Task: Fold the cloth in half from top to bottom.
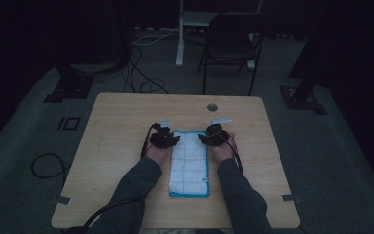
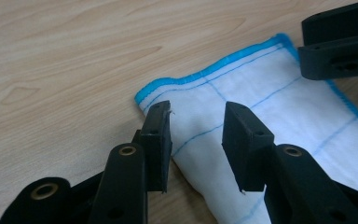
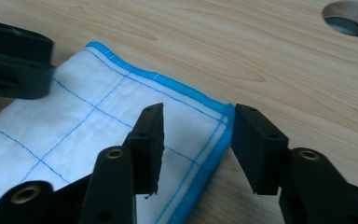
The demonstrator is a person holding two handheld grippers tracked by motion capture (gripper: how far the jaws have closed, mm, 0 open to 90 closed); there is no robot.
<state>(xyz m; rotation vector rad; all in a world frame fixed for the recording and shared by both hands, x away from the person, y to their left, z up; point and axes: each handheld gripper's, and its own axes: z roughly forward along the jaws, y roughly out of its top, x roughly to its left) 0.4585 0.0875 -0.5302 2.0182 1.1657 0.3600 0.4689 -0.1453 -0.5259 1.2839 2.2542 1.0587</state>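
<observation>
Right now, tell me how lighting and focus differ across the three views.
High view: dim and underexposed, the room behind nearly black, the folded white cloth the brightest thing on the wooden table. Left gripper view: bright, even light, cloth weave sharp, near jaws soft. Right gripper view: equally bright, blue hem crisp, the cable hole slightly soft.

You have a white folded cloth [image 1: 190, 165] with blue grid lines and bright blue edging, on the light woodgrain table [image 1: 126, 122], between black plastic grippers

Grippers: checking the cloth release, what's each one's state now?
Left gripper: open, over the cloth corner.
Right gripper: open, astride the cloth's blue edge.
</observation>
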